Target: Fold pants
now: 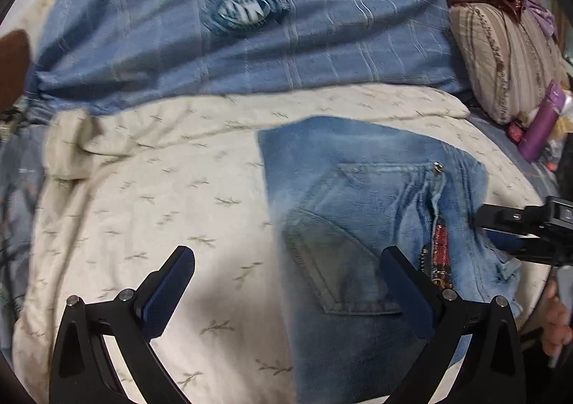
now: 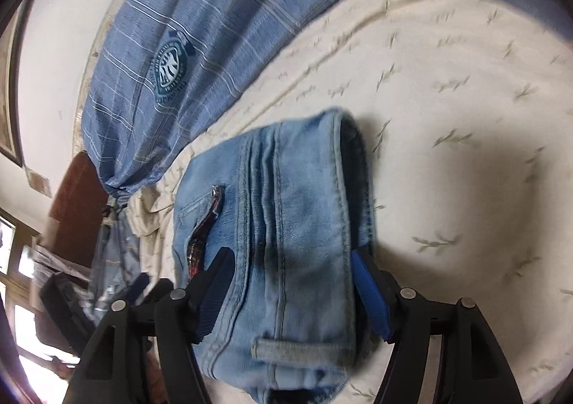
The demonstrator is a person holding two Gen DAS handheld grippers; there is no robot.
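Note:
Light blue denim pants (image 1: 361,218) lie folded into a compact bundle on a cream bedspread (image 1: 150,196); a back pocket and a zip with a red lining show. My left gripper (image 1: 286,275) is open and empty, hovering over the bundle's left edge. In the right wrist view the pants (image 2: 286,210) sit between the fingers of my right gripper (image 2: 290,271), which is open around the waistband end without pinching it. The right gripper also shows in the left wrist view (image 1: 519,225), at the bundle's right edge.
A blue striped pillow (image 1: 232,21) with a round emblem lies along the far side of the bed. A striped cushion (image 1: 501,57), a purple bottle (image 1: 540,121) and clutter sit at the far right. A wall and a dark headboard (image 2: 75,196) stand left in the right wrist view.

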